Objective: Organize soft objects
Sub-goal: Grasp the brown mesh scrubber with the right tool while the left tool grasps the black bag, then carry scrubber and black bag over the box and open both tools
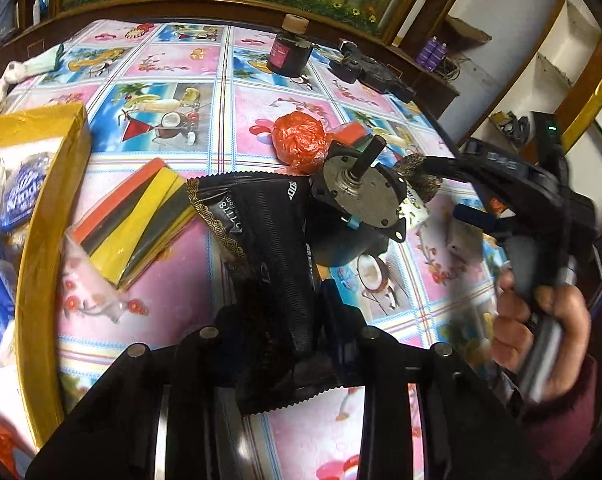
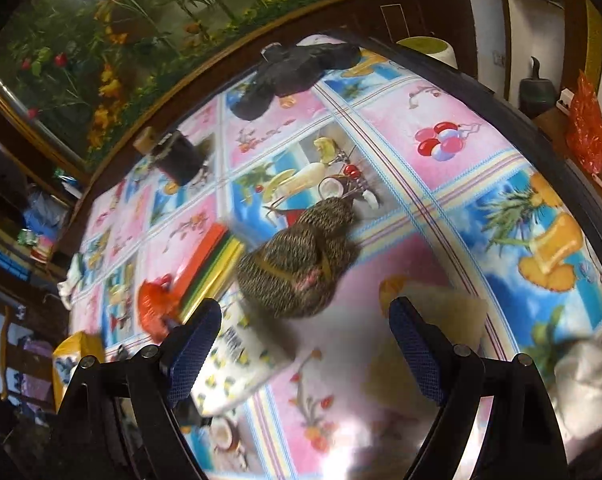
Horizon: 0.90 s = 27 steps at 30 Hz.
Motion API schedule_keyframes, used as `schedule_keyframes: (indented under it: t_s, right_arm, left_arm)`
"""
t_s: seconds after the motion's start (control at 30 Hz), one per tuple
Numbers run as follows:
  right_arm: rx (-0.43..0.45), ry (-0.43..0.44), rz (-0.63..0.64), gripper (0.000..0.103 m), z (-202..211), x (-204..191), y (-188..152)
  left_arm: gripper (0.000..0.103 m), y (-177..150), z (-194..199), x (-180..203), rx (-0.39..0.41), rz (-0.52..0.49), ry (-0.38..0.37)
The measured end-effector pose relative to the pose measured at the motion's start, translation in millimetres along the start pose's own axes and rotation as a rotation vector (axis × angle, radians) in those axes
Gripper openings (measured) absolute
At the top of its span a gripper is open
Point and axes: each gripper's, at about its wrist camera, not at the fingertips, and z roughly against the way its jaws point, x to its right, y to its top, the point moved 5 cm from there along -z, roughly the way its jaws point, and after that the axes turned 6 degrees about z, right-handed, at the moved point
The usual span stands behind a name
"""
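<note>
**A:** left claw [image 1: 301,320] is pinching that black ribbed foil pouch with the zigzag-cut ends [image 1: 269,248]. The pads are mostly buried behind it, but the pouch sits right between them and looks lifted off the flowery pink-and-blue tablecloth on the table [image 1: 173,60]

**B:** which way is the pouch lying?

**A:** long axis runs pretty much straight out along the fingers, one serrated end back at the claw, the other pointing away toward the round grey metal motor with the stubby black shaft [image 1: 355,196], which it's touching or just beside. The yellow cardboard box holding the blue tissue packs [image 1: 57,184] is off to the left of it, so I'd guess that's where it's headed

**B:** and the other hand?

**A:** right claw [image 2: 305,344] is spread wide with nothing between the blue pads [image 2: 189,348]. The brown-and-tan speckled bundle of yarn [image 2: 301,256] lies dead ahead of it on the table, just past the fingertips, long axis running away up and to the right. The frame's blurry, so can't tell finer detail. The right hand is clearly the nearer one for that
</note>
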Motion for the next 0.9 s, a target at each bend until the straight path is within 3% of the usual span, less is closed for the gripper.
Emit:
schedule_keyframes:
  t_s: [0.07,0.1,0.13,0.17,0.47,0.63,0.77,0.9]
  right_arm:
    - [-0.006,-0.041,0.022,0.085,-9.4,-5.0,7.1]
    - [-0.011,-0.049,0.036,0.079,-12.5,-8.5,8.9]
    - [-0.029,-0.053,0.055,0.060,-18.6,-11.4,10.3]
    - [-0.040,-0.024,0.062,0.053,-22.4,-14.8,10.5]
    - [0.031,0.008,0.093,0.052,13.1,-13.4,-5.0]
    - [0.087,0.089,0.119,0.052,55.7,-31.5,-21.1]
    - [0.102,0.169,0.193,0.052,80.2,-61.8,-41.3]
    - [0.086,0.246,0.289,0.052,91.1,-100.2,-68.2]
  left_arm:
    - [0.028,-2.9,6.4,-2.0,0.001,0.016,-0.028]
    - [0.028,-4.3,9.9,-2.9,0.005,0.023,-0.039]
    - [0.028,-5.3,13.7,-3.6,0.008,0.030,-0.052]
    - [0.027,-6.2,18.2,-4.3,0.015,0.036,-0.064]
    - [0.024,-12.7,66.6,-27.5,0.073,0.105,-0.129]
    - [0.024,-9.9,108.8,-54.9,0.156,0.173,-0.158]
    - [0.024,-11.5,145.4,-94.2,0.225,0.222,-0.110]
    - [0.024,-16.0,171.3,-148.3,0.274,0.282,0.002]
